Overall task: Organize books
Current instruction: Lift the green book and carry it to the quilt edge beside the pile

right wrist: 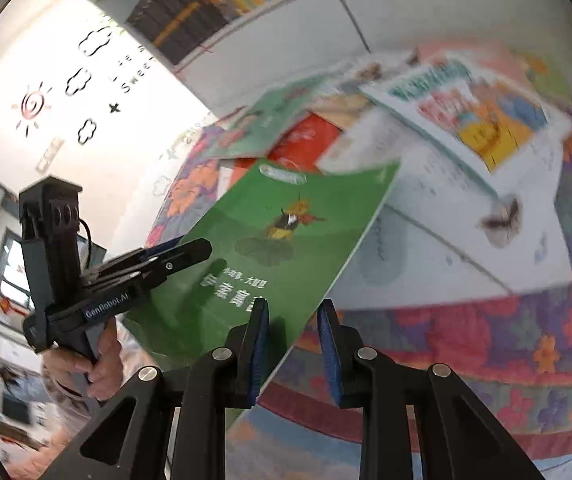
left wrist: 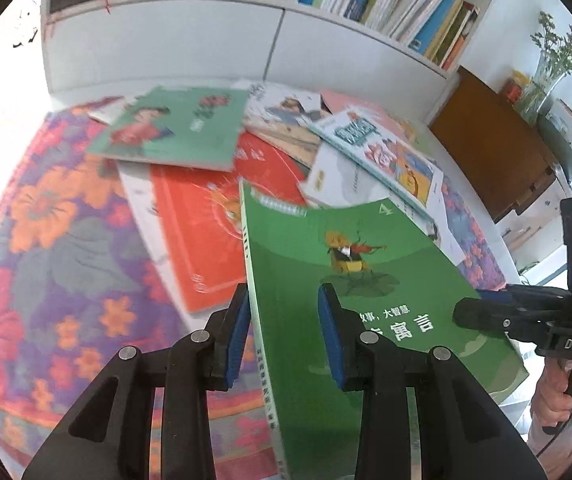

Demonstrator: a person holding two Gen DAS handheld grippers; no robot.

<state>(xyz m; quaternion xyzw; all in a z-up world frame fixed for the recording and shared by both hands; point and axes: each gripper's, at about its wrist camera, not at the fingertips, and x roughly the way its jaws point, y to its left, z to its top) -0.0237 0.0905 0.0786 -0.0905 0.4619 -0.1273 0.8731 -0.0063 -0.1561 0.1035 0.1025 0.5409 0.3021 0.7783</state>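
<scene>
Scene: green book [left wrist: 326, 280] centre frame, lifted above scattered books [left wrist: 206, 224] on floral desk [left wrist: 46, 240] | Left tongs [left wrist: 286, 332] clamp its spine edge, right tongs [right wrist: 292, 344] its opposite edge | Advice: raise both level toward bookshelf [left wrist: 206, 36] at top of frame.

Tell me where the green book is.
The green book is lifted off the pile, centre in both views, gripped by the left gripper and right gripper.

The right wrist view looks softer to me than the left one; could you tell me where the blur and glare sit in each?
Right wrist view: scattered books and floral cloth smeared by motion, green book and fingers sharper. Left wrist view: crisper, only the far books soft; the left edge is blown out white. Both bow straight lines, like the shelf.
</scene>
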